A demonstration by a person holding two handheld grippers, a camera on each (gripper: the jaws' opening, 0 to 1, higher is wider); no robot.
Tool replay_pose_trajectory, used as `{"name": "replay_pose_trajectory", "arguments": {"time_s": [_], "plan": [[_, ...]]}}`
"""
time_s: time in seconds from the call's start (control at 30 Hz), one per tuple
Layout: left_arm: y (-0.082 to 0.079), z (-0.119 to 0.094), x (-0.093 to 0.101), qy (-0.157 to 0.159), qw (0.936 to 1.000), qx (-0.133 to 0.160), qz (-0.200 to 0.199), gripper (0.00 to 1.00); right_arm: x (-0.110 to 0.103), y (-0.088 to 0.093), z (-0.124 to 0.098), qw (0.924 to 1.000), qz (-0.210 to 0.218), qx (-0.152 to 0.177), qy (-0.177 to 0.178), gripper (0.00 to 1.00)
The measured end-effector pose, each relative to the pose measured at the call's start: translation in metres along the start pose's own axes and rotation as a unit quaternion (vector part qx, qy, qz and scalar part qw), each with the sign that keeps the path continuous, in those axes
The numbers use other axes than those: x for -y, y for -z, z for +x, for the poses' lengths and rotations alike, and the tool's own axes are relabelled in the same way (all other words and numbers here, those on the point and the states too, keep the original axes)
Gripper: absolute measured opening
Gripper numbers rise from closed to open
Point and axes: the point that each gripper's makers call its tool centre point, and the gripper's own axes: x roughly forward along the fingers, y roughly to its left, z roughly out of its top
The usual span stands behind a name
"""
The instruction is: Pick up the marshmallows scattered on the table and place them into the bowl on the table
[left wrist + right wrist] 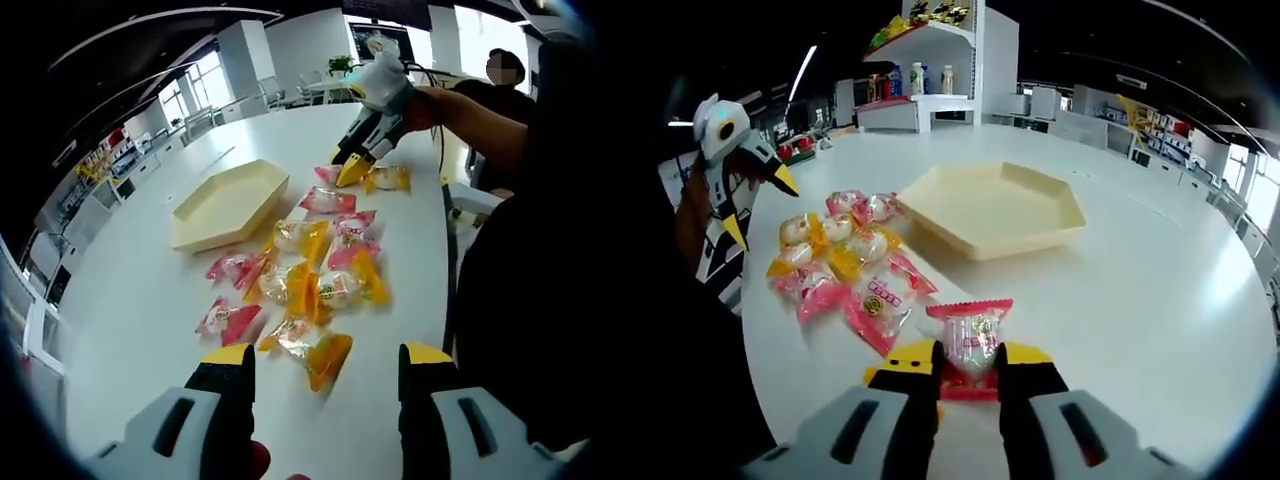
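The right gripper [970, 375] has its two yellow-tipped jaws closed narrow on a pink-wrapped marshmallow [972, 345], which stands upright between them, crimped top edge up and long axis running away from the jaws. In the right gripper view the bowl [992, 210], a shallow cream hexagonal tray on the white table [1140, 300], lies straight ahead and slightly far-right of the held sweet, well apart from it, with bare tabletop between; judged from this, the coming move is a forward carry over the near rim, and the right gripper is the one placed to make it. The remaining marshmallows [840, 255], in pink and yellow wrappers, lie in a loose cluster to the left of the jaws, just beside the bowl's left corner. In the left gripper view the left gripper [325, 375] hangs with its jaws spread wide and nothing between them; the nearest of the pile, a yellow-wrapped marshmallow [322, 355], sits just beyond and between the tips, so that hand looks ready for its own pick. In that view the bowl lies to the far left of the cluster, and the right gripper shows at the far end of the table, a hand [425, 105] behind it. Shelving stands in the background of the right gripper view
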Motion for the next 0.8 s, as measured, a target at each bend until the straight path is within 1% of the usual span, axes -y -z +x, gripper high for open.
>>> {"name": "replay_pose_trajectory", "arguments": {"time_s": [0.2, 0.33, 0.63, 0.8], "plan": [[0.002, 0.001, 0.001, 0.001, 1.0, -0.003, 0.002, 0.58, 0.004, -0.002, -0.002, 0.9999, 0.0, 0.008, 0.01, 0.23], [0.001, 0.001, 0.0, 0.0, 1.0, -0.002, 0.001, 0.58, 0.004, -0.005, -0.004, 0.9997, -0.013, 0.015, 0.012, 0.22], [0.001, 0.001, -0.001, 0.0, 1.0, -0.001, 0.002, 0.58, 0.008, -0.01, -0.008, 0.9995, -0.014, 0.022, 0.02, 0.22], [0.001, 0.001, -0.001, 0.002, 1.0, -0.001, 0.002, 0.58, 0.013, -0.011, -0.01, 0.9992, -0.007, 0.029, 0.026, 0.22]]}}
